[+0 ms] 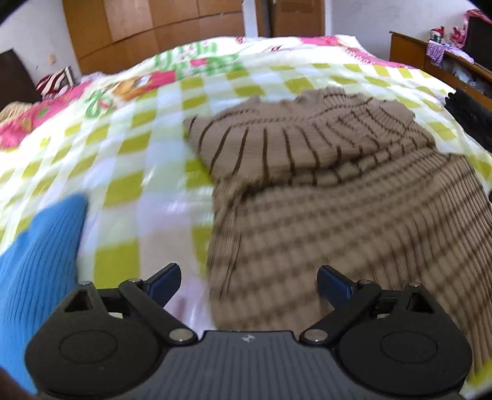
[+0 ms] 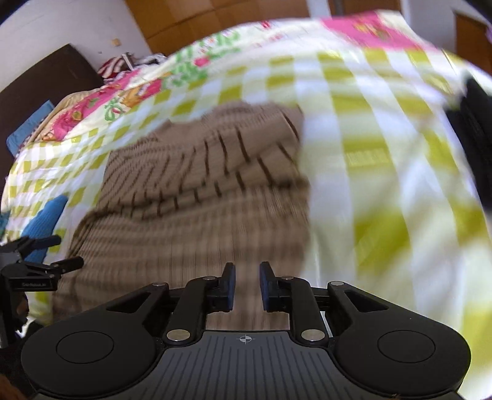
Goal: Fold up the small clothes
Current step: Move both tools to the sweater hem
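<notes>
A tan sweater with thin dark stripes [image 1: 323,172] lies partly folded on the checked bedspread [image 1: 129,147], one part laid over its body. My left gripper [image 1: 248,280] is open wide and empty, just above the sweater's near left edge. In the right wrist view the sweater [image 2: 196,190] fills the middle. My right gripper [image 2: 247,284] hovers over its near hem with a narrow gap between the pads, holding nothing. The left gripper [image 2: 52,252] shows at the far left of that view. Both views are motion-blurred.
A blue knitted garment [image 1: 40,261] lies on the bed at the left, also in the right wrist view [image 2: 43,227]. A dark object [image 1: 470,117] sits at the bed's right edge. Wooden wardrobes [image 1: 153,27] and a side cabinet [image 1: 430,58] stand behind the bed.
</notes>
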Available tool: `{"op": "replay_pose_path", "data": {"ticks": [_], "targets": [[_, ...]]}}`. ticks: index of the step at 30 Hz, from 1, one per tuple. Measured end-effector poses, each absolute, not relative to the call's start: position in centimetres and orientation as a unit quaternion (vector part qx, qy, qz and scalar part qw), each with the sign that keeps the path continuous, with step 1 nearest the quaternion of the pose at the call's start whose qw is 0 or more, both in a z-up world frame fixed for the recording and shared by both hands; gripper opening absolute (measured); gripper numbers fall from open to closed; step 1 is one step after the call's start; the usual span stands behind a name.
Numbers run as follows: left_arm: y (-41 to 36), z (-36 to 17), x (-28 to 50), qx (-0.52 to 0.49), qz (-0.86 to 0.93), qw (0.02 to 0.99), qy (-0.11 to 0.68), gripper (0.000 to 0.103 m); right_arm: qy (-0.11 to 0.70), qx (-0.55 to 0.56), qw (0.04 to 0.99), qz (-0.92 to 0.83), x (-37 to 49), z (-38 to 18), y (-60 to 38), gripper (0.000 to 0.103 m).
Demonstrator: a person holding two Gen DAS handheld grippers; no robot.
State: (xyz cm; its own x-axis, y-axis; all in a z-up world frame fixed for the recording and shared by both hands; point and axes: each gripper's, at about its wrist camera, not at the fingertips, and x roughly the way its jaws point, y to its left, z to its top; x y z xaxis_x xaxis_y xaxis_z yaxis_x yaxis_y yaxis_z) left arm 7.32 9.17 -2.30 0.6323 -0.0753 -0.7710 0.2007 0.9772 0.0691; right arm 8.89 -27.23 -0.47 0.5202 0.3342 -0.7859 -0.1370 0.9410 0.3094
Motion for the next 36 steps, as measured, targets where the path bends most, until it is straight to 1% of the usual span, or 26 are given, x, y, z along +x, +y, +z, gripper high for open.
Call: {"op": "replay_pose_path", "data": {"ticks": [5, 9, 13, 16, 19, 24, 25, 29, 33, 36], "targets": [[10.5, -2.9, 4.6, 0.049, -0.070, 0.885, 0.457, 0.103, 0.521, 0.135, 0.833, 0.128, 5.1, -1.9, -27.7, 0.022], [11.1, -3.8, 3.8, 0.010, -0.083, 0.865, 0.494, 0.103, 0.545, 0.143, 0.815, 0.135, 4.2, -2.7, -27.3, 0.023], [11.0, -4.0, 3.0, 0.018, -0.082, 0.862, 0.500, 0.103, 0.556, 0.126, 0.810, 0.138, 4.3, -2.4, -26.8, 0.025], [11.2, -4.1, 2.8, -0.003, -0.094, 0.850, 0.519, 0.103, 0.563, 0.119, 0.806, 0.138, 3.9, -1.9, -27.0, 0.025], [10.9, -4.5, 2.4, 0.005, -0.096, 0.840, 0.534, 0.103, 0.565, 0.109, 0.806, 0.138, 3.3, -1.7, -27.0, 0.025], [11.1, -4.5, 2.5, -0.018, -0.101, 0.829, 0.549, 0.099, 0.573, 0.116, 0.799, 0.141, 3.6, -1.7, -27.0, 0.025], [11.0, -4.5, 2.5, -0.015, -0.099, 0.829, 0.551, 0.095, 0.576, 0.115, 0.796, 0.143, 3.8, -1.8, -27.1, 0.025], [10.8, -4.1, 2.3, -0.011, -0.103, 0.827, 0.553, 0.088, 0.593, 0.126, 0.782, 0.144, 4.7, -1.9, -27.4, 0.025], [10.3, -4.3, 2.2, 0.000, -0.106, 0.825, 0.555, 0.088, 0.603, 0.125, 0.775, 0.142, 5.0, -1.9, -27.5, 0.025], [10.5, -4.1, 2.3, -0.002, -0.105, 0.825, 0.555, 0.085, 0.612, 0.121, 0.768, 0.145, 5.5, -2.1, -27.3, 0.025]]}}
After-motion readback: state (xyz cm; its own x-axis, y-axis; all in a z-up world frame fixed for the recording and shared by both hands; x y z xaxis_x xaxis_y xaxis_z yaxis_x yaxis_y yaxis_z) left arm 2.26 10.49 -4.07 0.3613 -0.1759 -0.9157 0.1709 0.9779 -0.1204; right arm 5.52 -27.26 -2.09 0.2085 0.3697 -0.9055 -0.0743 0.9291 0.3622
